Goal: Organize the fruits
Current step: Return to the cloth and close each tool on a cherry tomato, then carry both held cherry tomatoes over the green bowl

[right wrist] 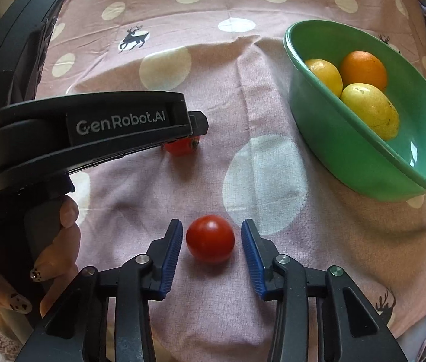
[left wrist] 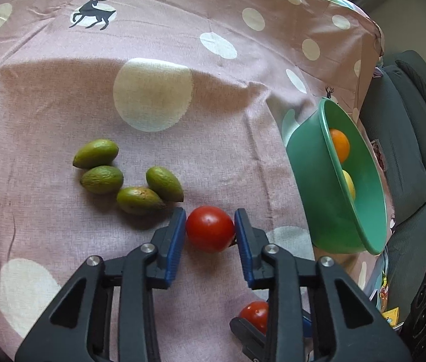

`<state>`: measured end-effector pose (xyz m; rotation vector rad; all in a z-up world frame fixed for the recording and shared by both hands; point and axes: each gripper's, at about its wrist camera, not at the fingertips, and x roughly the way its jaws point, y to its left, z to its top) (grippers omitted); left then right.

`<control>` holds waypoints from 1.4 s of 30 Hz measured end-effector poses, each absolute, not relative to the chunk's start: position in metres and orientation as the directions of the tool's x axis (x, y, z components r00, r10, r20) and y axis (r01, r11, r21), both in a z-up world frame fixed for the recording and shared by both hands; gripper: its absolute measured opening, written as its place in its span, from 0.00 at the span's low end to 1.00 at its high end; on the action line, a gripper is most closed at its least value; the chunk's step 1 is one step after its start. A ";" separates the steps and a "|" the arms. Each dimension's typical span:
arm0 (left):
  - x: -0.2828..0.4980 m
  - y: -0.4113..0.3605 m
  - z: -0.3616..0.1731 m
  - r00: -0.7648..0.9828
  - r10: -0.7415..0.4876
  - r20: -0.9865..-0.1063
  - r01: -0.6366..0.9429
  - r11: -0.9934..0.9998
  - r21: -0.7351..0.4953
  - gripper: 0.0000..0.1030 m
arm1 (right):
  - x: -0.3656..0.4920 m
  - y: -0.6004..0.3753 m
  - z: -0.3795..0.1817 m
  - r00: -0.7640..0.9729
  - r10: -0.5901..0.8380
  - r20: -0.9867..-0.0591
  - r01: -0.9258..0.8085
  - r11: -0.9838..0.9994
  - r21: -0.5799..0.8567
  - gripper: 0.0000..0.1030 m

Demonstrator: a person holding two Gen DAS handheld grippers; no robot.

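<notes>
Left gripper (left wrist: 209, 226) is clamped on a red tomato (left wrist: 209, 228): both blue pads (left wrist: 174, 242) touch its sides, and it sits on the pink dotted tablecloth (left wrist: 62, 96). Right gripper (right wrist: 211, 242) is released, straddling a 2nd tomato (right wrist: 210, 239) with a visible gap at each pad; that tomato rests on the cloth, nothing gripping it.

4 green fruits (left wrist: 128, 178) lie in a loose cluster on the cloth just left of the left gripper's tomato, 2 of them touching.

Green bowl (right wrist: 327, 138) is on the cloth to the right of both tomatoes, well apart from them. It holds 3 fruits: 1 orange (right wrist: 363, 69) and 2 yellow fruits (right wrist: 369, 110), bunched together.

A hand (right wrist: 62, 241) wraps the left gripper's handle.
</notes>
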<state>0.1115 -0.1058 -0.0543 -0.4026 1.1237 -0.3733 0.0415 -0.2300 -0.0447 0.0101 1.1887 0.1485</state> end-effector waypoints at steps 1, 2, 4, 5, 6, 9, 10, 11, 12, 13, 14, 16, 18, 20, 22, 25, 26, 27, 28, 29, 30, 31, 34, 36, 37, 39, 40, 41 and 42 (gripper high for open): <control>0.112 -0.106 -0.055 0.386 -0.484 -0.786 0.083 0.866 -0.492 0.32 | 0.042 -0.230 -0.045 0.363 0.120 -0.924 -0.111 0.990 0.085 0.34; 0.112 -0.106 -0.056 0.385 -0.488 -0.783 0.083 0.864 -0.497 0.31 | 0.043 -0.230 -0.046 0.362 0.120 -0.924 -0.114 0.990 0.084 0.33; 0.112 -0.106 -0.056 0.385 -0.491 -0.781 0.083 0.861 -0.501 0.31 | 0.042 -0.230 -0.046 0.364 0.120 -0.924 -0.117 0.990 0.082 0.33; 0.112 -0.105 -0.056 0.385 -0.492 -0.781 0.085 0.861 -0.501 0.31 | 0.042 -0.229 -0.046 0.365 0.119 -0.923 -0.119 0.990 0.080 0.33; 0.111 -0.105 -0.056 0.385 -0.491 -0.781 0.086 0.862 -0.500 0.31 | 0.042 -0.229 -0.047 0.367 0.118 -0.923 -0.119 0.990 0.080 0.33; 0.109 -0.104 -0.053 0.393 -0.482 -0.783 0.091 0.868 -0.488 0.31 | 0.043 -0.229 -0.046 0.373 0.120 -0.920 -0.115 0.990 0.082 0.32; 0.107 -0.103 -0.050 0.401 -0.481 -0.779 0.094 0.868 -0.487 0.31 | 0.043 -0.229 -0.045 0.377 0.122 -0.918 -0.113 0.990 0.085 0.32; 0.106 -0.101 -0.048 0.409 -0.483 -0.774 0.098 0.866 -0.490 0.31 | 0.043 -0.230 -0.044 0.382 0.127 -0.916 -0.110 0.990 0.091 0.32; 0.105 -0.099 -0.045 0.417 -0.484 -0.770 0.101 0.866 -0.490 0.31 | 0.042 -0.233 -0.042 0.385 0.134 -0.913 -0.108 0.989 0.100 0.32; 0.104 -0.098 -0.042 0.426 -0.477 -0.769 0.102 0.870 -0.483 0.31 | 0.041 -0.234 -0.041 0.387 0.141 -0.911 -0.106 0.989 0.107 0.32; 0.103 -0.097 -0.040 0.436 -0.467 -0.770 0.100 0.875 -0.474 0.31 | 0.041 -0.236 -0.040 0.391 0.148 -0.908 -0.102 0.988 0.117 0.32; 0.101 -0.094 -0.036 0.450 -0.464 -0.763 0.099 0.875 -0.474 0.31 | 0.041 -0.241 -0.036 0.401 0.159 -0.902 -0.091 0.987 0.134 0.32; 0.097 -0.092 -0.029 0.462 -0.485 -0.743 0.113 0.863 -0.493 0.31 | 0.040 -0.246 -0.030 0.421 0.176 -0.889 -0.080 0.984 0.157 0.32; 0.091 -0.091 -0.018 0.487 -0.492 -0.721 0.133 0.858 -0.496 0.31 | 0.038 -0.251 -0.022 0.452 0.187 -0.872 -0.075 0.982 0.172 0.32; 0.085 -0.091 -0.006 0.516 -0.495 -0.699 0.157 0.857 -0.492 0.31 | 0.037 -0.257 -0.014 0.477 0.205 -0.855 -0.059 0.978 0.201 0.32; 0.076 -0.093 0.009 0.539 -0.519 -0.664 0.194 0.843 -0.501 0.31 | 0.035 -0.266 -0.004 0.522 0.207 -0.828 -0.030 0.974 0.225 0.32; 0.073 -0.094 0.013 0.546 -0.522 -0.656 0.204 0.842 -0.500 0.31 | 0.032 -0.270 0.000 0.545 0.203 -0.813 -0.024 0.974 0.227 0.32; 0.071 -0.095 0.017 0.552 -0.523 -0.649 0.213 0.841 -0.497 0.31 | 0.031 -0.273 0.006 0.574 0.200 -0.794 -0.016 0.972 0.234 0.32; 0.069 -0.096 0.021 0.560 -0.524 -0.642 0.221 0.841 -0.493 0.31 | 0.027 -0.278 0.012 0.600 0.200 -0.775 -0.006 0.969 0.246 0.32; 0.066 -0.096 0.025 0.566 -0.525 -0.635 0.231 0.841 -0.489 0.31 | 0.026 -0.284 0.018 0.622 0.202 -0.757 0.005 0.965 0.262 0.32; 0.063 -0.097 0.028 0.571 -0.529 -0.628 0.240 0.839 -0.488 0.31 | 0.023 -0.291 0.023 0.642 0.200 -0.740 0.021 0.961 0.277 0.32; 0.061 -0.098 0.032 0.575 -0.535 -0.619 0.251 0.835 -0.489 0.31 | 0.023 -0.296 0.027 0.660 0.191 -0.726 0.039 0.957 0.287 0.32; 0.054 -0.105 0.043 0.583 -0.553 -0.595 0.289 0.826 -0.484 0.31 | 0.013 -0.314 0.040 0.703 0.165 -0.692 0.089 0.945 0.316 0.32; 0.051 -0.113 0.050 0.582 -0.573 -0.577 0.324 0.814 -0.482 0.31 | 0.009 -0.326 0.049 0.724 0.142 -0.675 0.129 0.933 0.335 0.32; 0.049 -0.118 0.053 0.580 -0.582 -0.570 0.337 0.809 -0.482 0.31 | 0.009 -0.328 0.055 0.732 0.133 -0.668 0.142 0.929 0.341 0.32; 0.047 -0.128 0.057 0.572 -0.600 -0.559 0.365 0.797 -0.482 0.31 | 0.013 -0.338 0.066 0.749 0.128 -0.650 0.165 0.914 0.370 0.32; 0.046 -0.135 0.058 0.568 -0.611 -0.552 0.381 0.789 -0.481 0.31 | 0.013 -0.343 0.071 0.756 0.130 -0.641 0.173 0.905 0.388 0.32; 0.046 -0.142 0.059 0.561 -0.622 -0.546 0.399 0.782 -0.479 0.31 | 0.014 -0.349 0.076 0.763 0.126 -0.634 0.183 0.899 0.398 0.32; 0.046 -0.148 0.059 0.553 -0.632 -0.543 0.417 0.774 -0.477 0.31 | 0.015 -0.354 0.081 0.765 0.114 -0.634 0.199 0.894 0.401 0.32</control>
